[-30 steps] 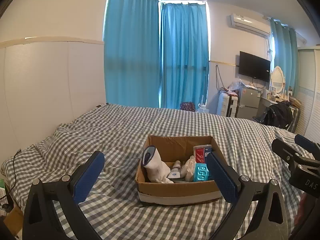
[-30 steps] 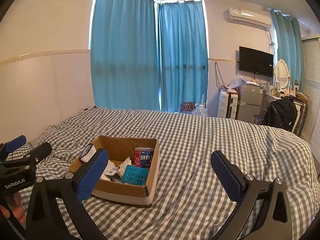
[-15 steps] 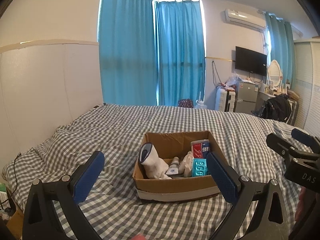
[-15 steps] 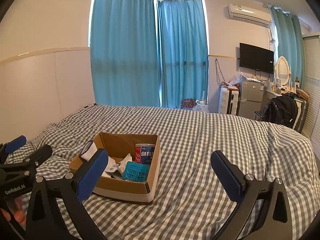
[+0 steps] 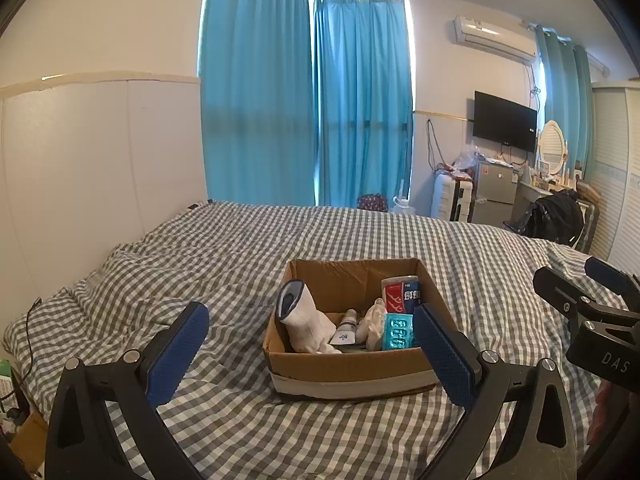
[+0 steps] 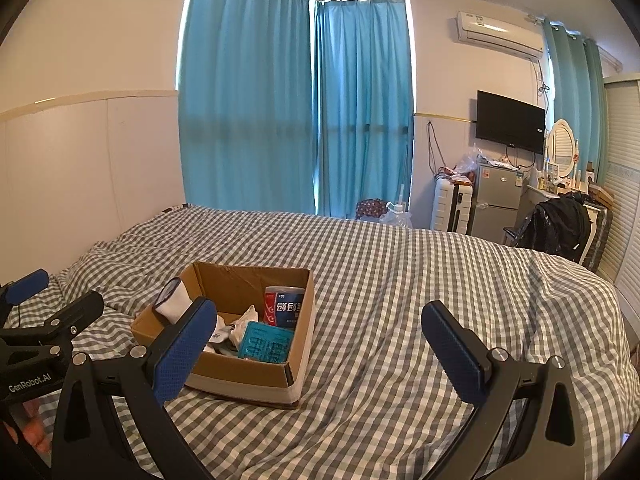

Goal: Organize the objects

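An open cardboard box (image 5: 352, 372) sits on the checked bed (image 5: 224, 264); it also shows in the right wrist view (image 6: 248, 376). Inside are a white sock (image 5: 308, 328), a small tube (image 5: 347, 326), a crumpled white thing (image 5: 372, 320), a teal blister pack (image 5: 398, 331) and a red and blue can (image 5: 402, 294). My left gripper (image 5: 310, 354) is open and empty, just short of the box. My right gripper (image 6: 320, 350) is open and empty, to the right of the box. Each gripper shows at the edge of the other's view.
Blue curtains (image 5: 304, 112) hang behind the bed. A white panel wall (image 5: 80, 160) runs along the left. At the far right stand a small fridge (image 5: 494, 192), a suitcase (image 5: 452, 200), a desk with a black bag (image 5: 560, 220) and a wall TV (image 5: 504, 126).
Both grippers have drawn back and risen slightly, so the box sits a little farther off and lower in both views. Both stay open and empty.
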